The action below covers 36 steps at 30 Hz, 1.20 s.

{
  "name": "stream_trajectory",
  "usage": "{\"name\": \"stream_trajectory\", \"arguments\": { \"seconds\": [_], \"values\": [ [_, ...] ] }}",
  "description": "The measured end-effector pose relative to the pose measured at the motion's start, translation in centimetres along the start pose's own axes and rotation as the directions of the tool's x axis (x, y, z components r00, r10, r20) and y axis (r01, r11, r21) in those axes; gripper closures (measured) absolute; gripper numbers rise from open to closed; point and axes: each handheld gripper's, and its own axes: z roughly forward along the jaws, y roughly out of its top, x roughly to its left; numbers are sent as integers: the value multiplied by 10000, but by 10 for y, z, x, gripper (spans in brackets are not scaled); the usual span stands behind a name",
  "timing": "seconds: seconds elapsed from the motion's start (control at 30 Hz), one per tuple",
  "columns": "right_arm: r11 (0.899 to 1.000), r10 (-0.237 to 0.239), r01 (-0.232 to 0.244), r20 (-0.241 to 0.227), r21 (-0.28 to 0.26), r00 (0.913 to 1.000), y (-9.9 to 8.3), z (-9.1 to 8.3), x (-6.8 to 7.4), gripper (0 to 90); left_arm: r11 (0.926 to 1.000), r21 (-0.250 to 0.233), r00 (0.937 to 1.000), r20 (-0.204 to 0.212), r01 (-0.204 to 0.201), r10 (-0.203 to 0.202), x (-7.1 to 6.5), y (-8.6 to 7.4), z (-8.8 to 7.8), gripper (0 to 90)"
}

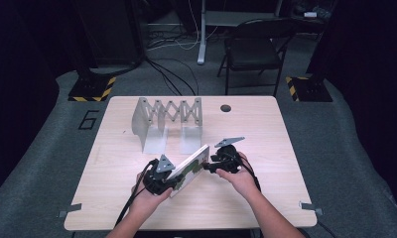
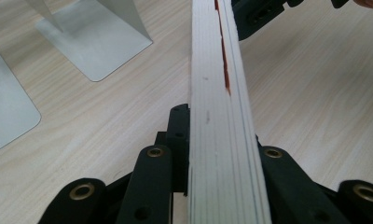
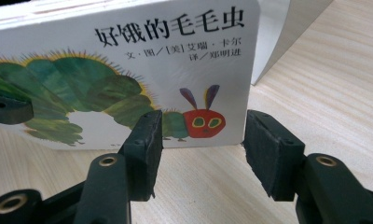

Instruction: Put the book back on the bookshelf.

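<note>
Hands came in from the six o'clock edge of the desk [image 1: 266, 124], each carrying a tool. The left tool [image 1: 169, 181] was clamped on the near end of a board book [image 1: 190, 170], its jaws pressed against both faces; in the left gripper view the book's [image 2: 222, 140] stacked page edges ran straight up between the jaws toward twelve o'clock. The book stood on its edge near the middle of the desk, slanting from the left tool at about seven o'clock up toward one o'clock, where the right tool [image 1: 207, 167] sat at its far end. The right tool's [image 3: 201, 154] jaws stood spread, with bare desk between them and the caterpillar cover of the book [image 3: 128, 70] just beyond their tips; they pinched nothing, though they lay close to the book's lower corner. Judging from this, the book had been picked up and stood upright, held by one tool alone, while the placing was not done. Farther off, at about eleven o'clock from the book, a white expandable book rack [image 1: 166, 116] stood with nothing between its end plates, well apart from the book. What seemed left was carrying the book over and setting it between those plates.
</note>
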Motion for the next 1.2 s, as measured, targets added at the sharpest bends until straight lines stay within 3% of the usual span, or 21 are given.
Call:
{"name": "stream_trajectory", "arguments": {
  "seconds": [0.37, 0.47, 0.57, 0.67, 0.87, 0.93, 1.2],
  "values": [
    [9999, 92, -93, -39, -88, 9999, -1, -2, 0, 465, 9996, -238, 9999, -35, 144, -145, 1, 3, -5, 756],
    [9998, -65, 65, -37, -175, 10000, -2, -2, -1, 464, 9997, -227, 9999, -70, 73, -75, 2, 3, -5, 756],
    [9998, 127, -127, -25, -129, 9999, -2, -3, 0, 464, 9997, -223, 9998, -184, 28, -32, 3, 3, -6, 756],
    [9999, 118, -119, -35, -110, 9999, -2, -3, -1, 464, 9994, -301, 9997, -133, 197, -201, 3, 4, -7, 756],
    [9999, 103, -103, -29, -106, 9999, -2, -3, -1, 464, 9999, -154, 9999, -132, 38, -40, 2, 2, -6, 756],
    [9999, 111, -111, -29, -110, 9999, -2, -3, -1, 464, 9994, -332, 9998, -194, 49, -56, 2, 0, -5, 756],
    [9999, 110, -111, -49, -130, 9999, -2, -3, -2, 465, 9986, -231, 9985, -258, 477, -483, 3, -2, -4, 754]
  ]
}}
